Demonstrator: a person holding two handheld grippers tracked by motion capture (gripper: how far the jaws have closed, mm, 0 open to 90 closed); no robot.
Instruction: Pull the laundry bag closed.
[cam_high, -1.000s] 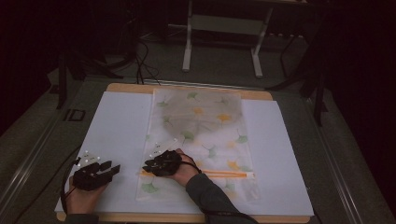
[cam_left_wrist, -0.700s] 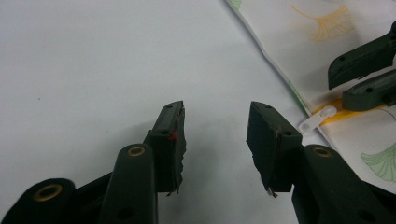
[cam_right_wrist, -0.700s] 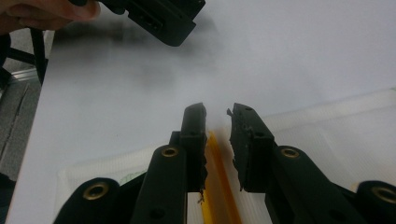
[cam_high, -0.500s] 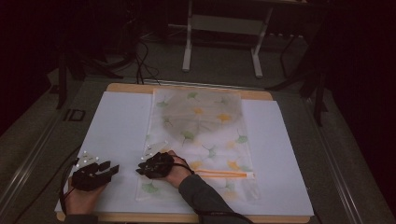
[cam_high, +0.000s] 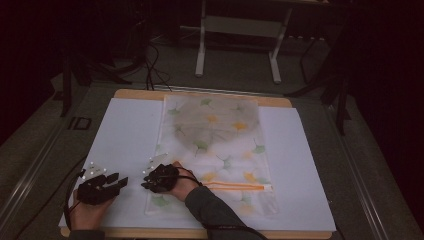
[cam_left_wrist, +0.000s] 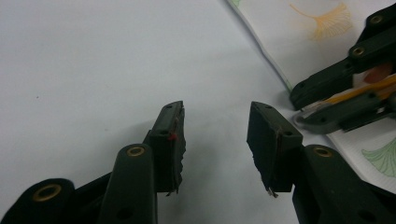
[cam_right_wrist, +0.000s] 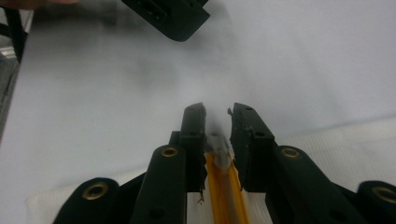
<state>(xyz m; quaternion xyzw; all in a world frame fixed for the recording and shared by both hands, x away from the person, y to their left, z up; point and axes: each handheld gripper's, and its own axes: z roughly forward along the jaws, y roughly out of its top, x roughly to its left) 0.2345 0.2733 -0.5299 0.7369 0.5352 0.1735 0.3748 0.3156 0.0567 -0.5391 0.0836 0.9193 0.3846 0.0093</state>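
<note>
Bench (cam_high: 125, 95): a wooden top, its pale edge seen at the far and near sides, covered by a large white sheet (cam_high: 120, 135) that is lit brightest at the middle. Cloth bag (cam_high: 215, 145): a long pale piece printed with green and orange leaves, laid lengthwise down the middle of the sheet, with an orange zipper (cam_high: 235, 186) running across its near part. Right claw (cam_high: 150, 182): placed at the near left edge of the bag; in the right gripper view its jaws are seen narrowed around the grey zipper pull (cam_right_wrist: 219, 150) at the end of the orange track, though contact of the pads with the pull cannot be told. Left claw (cam_high: 117, 181): held just left of the bag over bare white sheet, its jaws parted wide with nothing between them, as seen in the left gripper view (cam_left_wrist: 215, 140). Room: dark throughout; a grey floor (cam_high: 240, 70) is seen beyond the bench, on which a pale metal stand (cam_high: 237, 30) and loose black cables (cam_high: 155, 65) are placed.
</note>
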